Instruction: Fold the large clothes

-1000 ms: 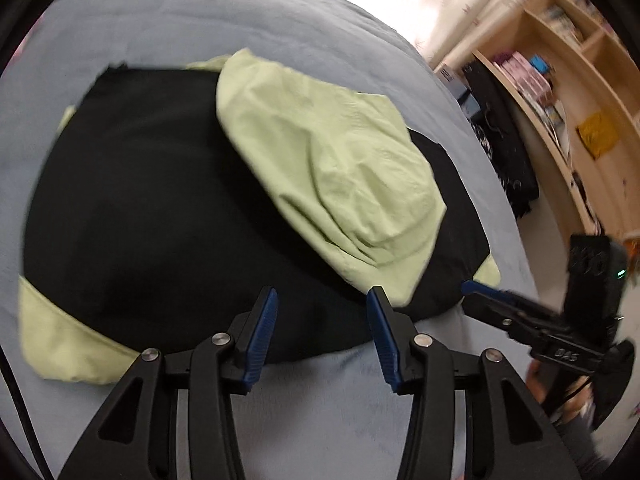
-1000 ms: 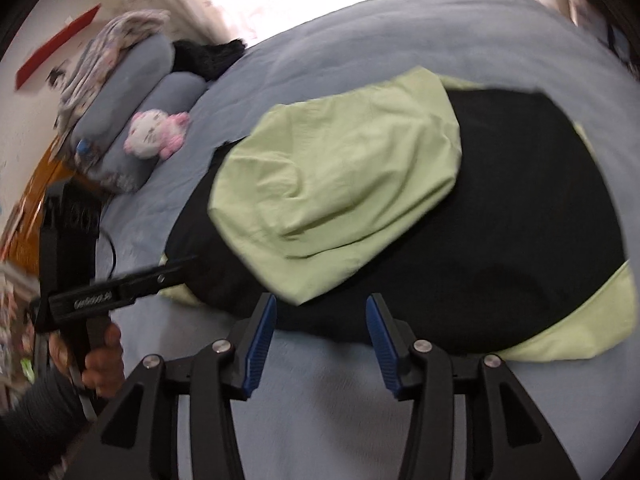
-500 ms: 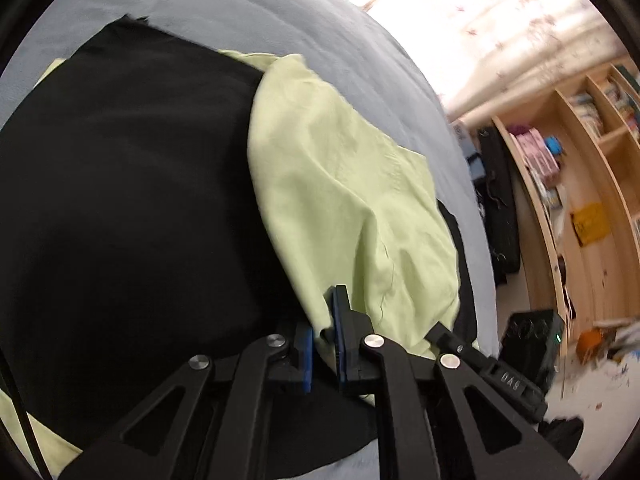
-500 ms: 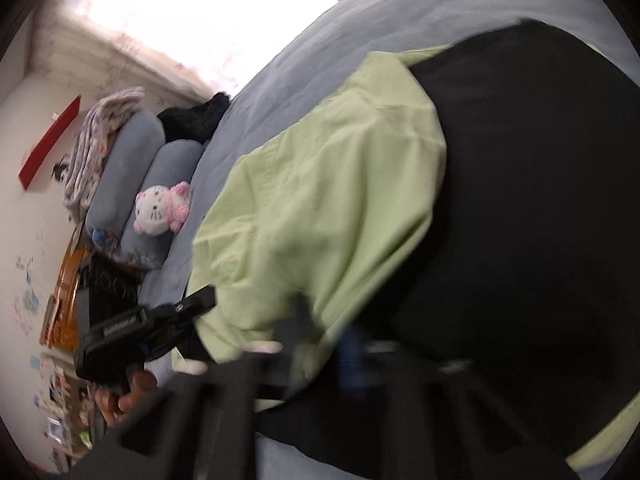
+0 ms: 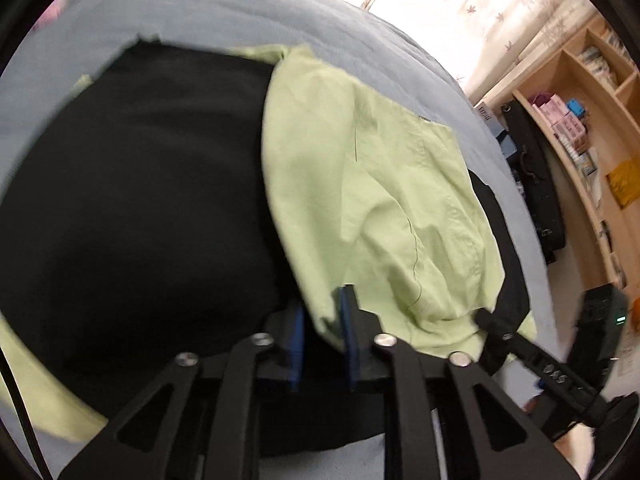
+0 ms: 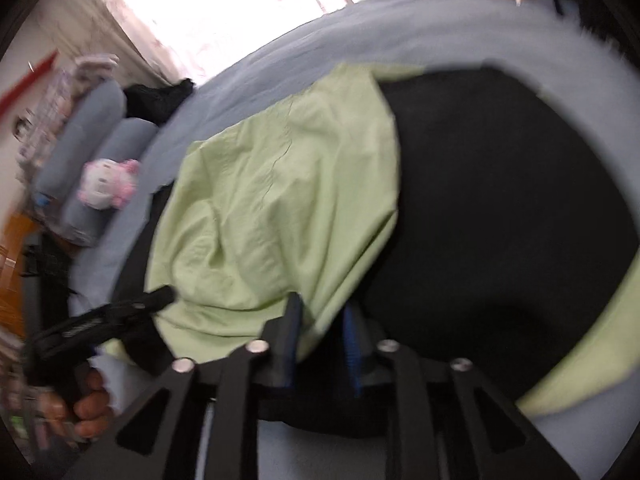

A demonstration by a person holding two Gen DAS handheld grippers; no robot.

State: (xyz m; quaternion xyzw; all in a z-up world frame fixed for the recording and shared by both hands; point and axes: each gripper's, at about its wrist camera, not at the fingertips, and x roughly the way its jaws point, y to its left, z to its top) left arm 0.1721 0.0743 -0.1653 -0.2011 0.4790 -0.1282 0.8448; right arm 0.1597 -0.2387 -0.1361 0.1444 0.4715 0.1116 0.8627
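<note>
A large black garment (image 5: 140, 200) with a pale green flap (image 5: 380, 200) folded over it lies on the grey-blue bed (image 5: 200, 8). My left gripper (image 5: 322, 316) is at the flap's near edge. Its jaws are opening, and a green corner hangs loosely between the blue pads. My right gripper (image 6: 322, 326) is at the same flap (image 6: 280, 200) beside the black cloth (image 6: 500, 220). Its jaws are also opening with green cloth between them, and a dark gap shows at one pad. Each gripper shows in the other's view: the right one (image 5: 492, 320) and the left one (image 6: 164, 294).
A wooden bookshelf (image 5: 592, 120) and a black bag (image 5: 536, 184) stand past the bed's right side. Grey pillows (image 6: 92, 120) and a pink-and-white plush toy (image 6: 108, 184) lie at the head end. A person's hand (image 6: 88, 404) holds the left gripper.
Both grippers came down from above the near hem onto the green flap's edge and shut on it. Their jaws have since parted again, with the cloth still between them.
</note>
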